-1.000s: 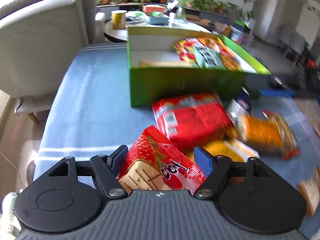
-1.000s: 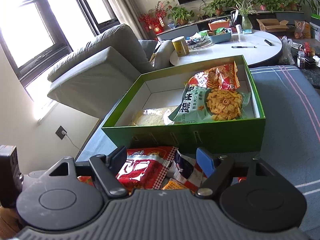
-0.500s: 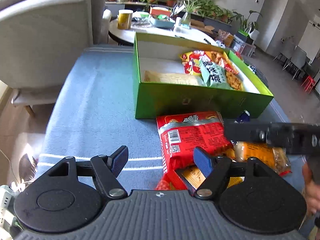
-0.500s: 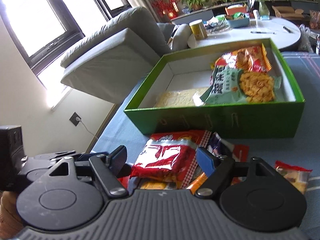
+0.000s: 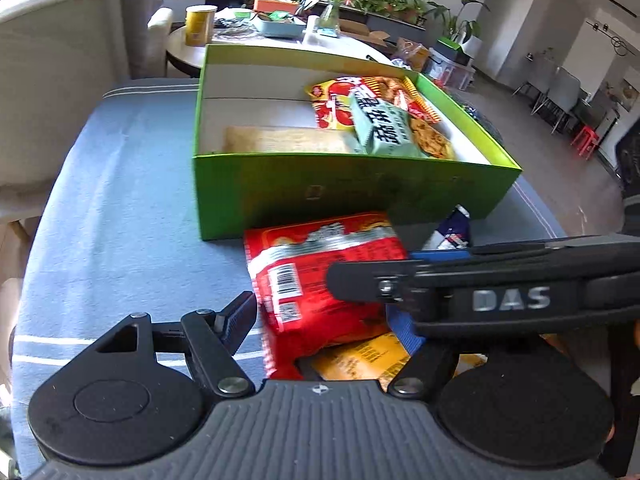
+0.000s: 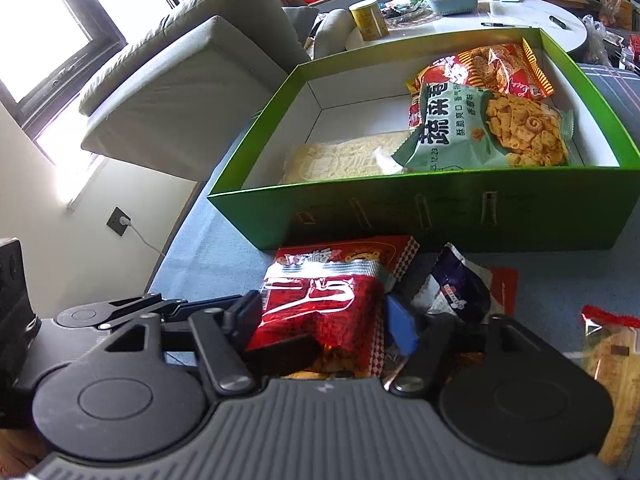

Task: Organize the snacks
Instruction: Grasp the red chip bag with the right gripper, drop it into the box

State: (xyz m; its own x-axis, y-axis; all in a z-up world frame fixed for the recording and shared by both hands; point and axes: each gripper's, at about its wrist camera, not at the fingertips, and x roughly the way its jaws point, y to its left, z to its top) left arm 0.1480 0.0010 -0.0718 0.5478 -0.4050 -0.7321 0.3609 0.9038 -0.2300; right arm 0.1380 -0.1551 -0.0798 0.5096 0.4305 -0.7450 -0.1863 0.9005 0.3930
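Red foil catches the light: a red snack packet (image 6: 320, 300) lies on the blue cloth (image 5: 120, 200) just in front of the green box (image 6: 440, 208), its long axis running from me toward the box wall. My right gripper (image 6: 320, 320) has the packet's near end between its fingers, which have just been closing in; they sit against its sides, though I cannot tell whether they pinch it firmly yet. My left gripper (image 5: 324, 324) hovers just beside it with its fingers apart and nothing gripped. The right hand is nearer, so it looks like the one to lift the packet forward, over the wall, into the box's free near-left floor.
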